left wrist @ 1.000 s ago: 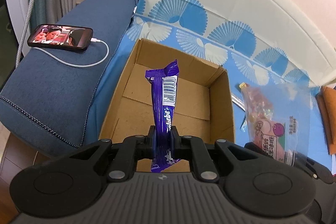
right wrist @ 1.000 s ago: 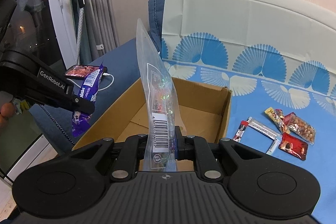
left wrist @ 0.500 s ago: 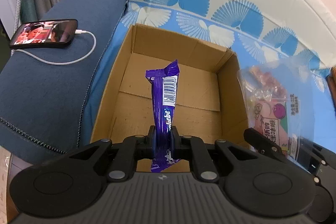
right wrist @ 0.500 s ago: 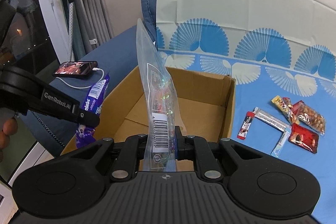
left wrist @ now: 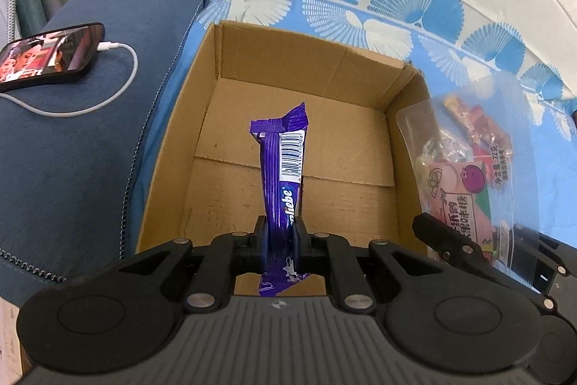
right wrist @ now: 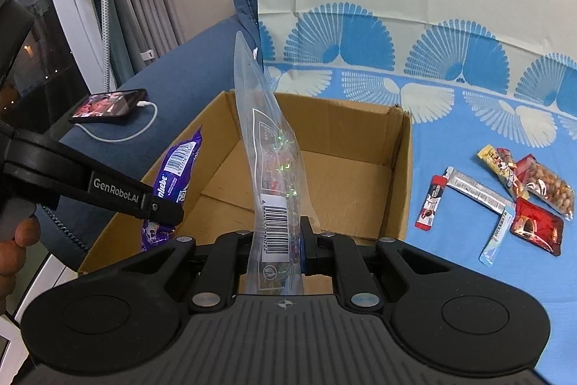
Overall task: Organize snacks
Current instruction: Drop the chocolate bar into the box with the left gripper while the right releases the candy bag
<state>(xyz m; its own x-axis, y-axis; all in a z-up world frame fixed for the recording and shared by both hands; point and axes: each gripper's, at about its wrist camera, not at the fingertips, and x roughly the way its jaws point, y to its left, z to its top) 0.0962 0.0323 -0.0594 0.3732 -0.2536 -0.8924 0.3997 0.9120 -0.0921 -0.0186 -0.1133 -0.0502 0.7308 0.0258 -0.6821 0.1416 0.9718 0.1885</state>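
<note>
The box (left wrist: 299,147) fills more of both wrist views than a second ago, and the left view now looks steeply down into it; earlier that view took in more of the sofa arm and the box sat lower and smaller. Both grippers have come closer to the box and lower over it.

The left gripper (left wrist: 280,233) is clenched on the purple bar (left wrist: 283,168), which stands upright between the pads above the box floor, as it did before. In the right view the same bar (right wrist: 173,175) now hangs over the box's left wall; a second ago it was outside that wall, over the sofa.

The right gripper (right wrist: 285,233) is clamped on the clear bag (right wrist: 274,168), unchanged in grip. The bag rises tall in front of the box's open top. In the left view the bag (left wrist: 465,175) now sits just beyond the box's right wall and looks much larger and nearer than earlier.

The phone (left wrist: 47,53), to the left of the box on the sofa arm, has slid toward the frame's edge. The loose snacks (right wrist: 505,197) lie on the blue cloth to the right of the box, as before. The box holds nothing yet.
</note>
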